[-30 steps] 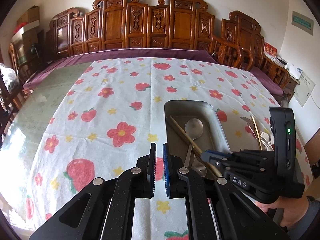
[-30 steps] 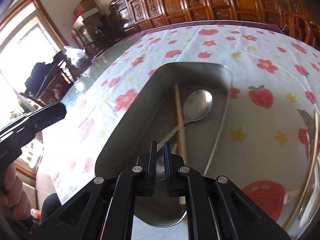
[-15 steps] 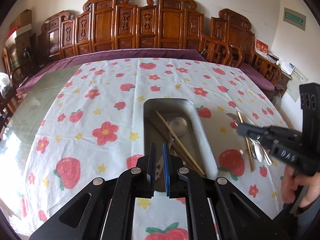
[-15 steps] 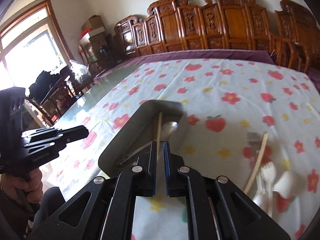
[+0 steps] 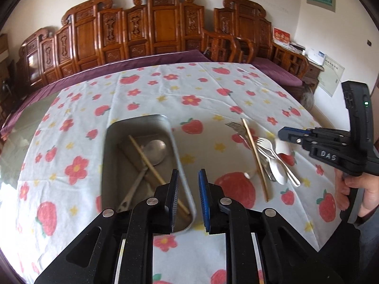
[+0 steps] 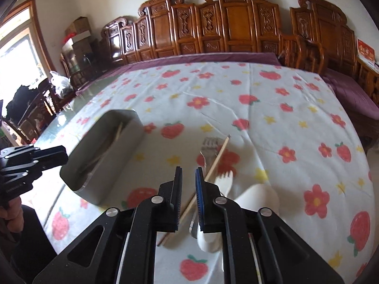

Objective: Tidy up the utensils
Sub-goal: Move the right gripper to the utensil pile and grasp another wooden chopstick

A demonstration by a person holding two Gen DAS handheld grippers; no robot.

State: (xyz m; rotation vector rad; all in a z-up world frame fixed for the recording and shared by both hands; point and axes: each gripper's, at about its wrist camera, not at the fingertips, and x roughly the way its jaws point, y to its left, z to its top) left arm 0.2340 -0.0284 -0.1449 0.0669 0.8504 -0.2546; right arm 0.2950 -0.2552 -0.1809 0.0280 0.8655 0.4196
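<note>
A metal tray (image 5: 107, 165) holds a metal spoon (image 5: 155, 150) and a wooden chopstick (image 5: 146, 162); it also shows in the right wrist view (image 6: 97, 190). To its right lie a second chopstick (image 5: 254, 158), a metal fork (image 5: 235, 127), a white plastic fork (image 5: 264, 143) and white spoons (image 5: 278, 172). My left gripper (image 5: 188, 198) is open and empty above the tray's near right edge. My right gripper (image 6: 188, 197) is slightly open and empty, just above the chopstick (image 6: 214, 163) and white fork (image 6: 226, 179) of the pile.
A strawberry and flower tablecloth (image 5: 189, 87) covers the table. Carved wooden chairs (image 5: 165, 28) line the far wall. Boxes and dark furniture (image 6: 78, 37) stand at the left by a window.
My right gripper has moved from over the tray to the right, above the loose pile, and has opened slightly. My left gripper has opened and shifted toward the tray's right edge.
</note>
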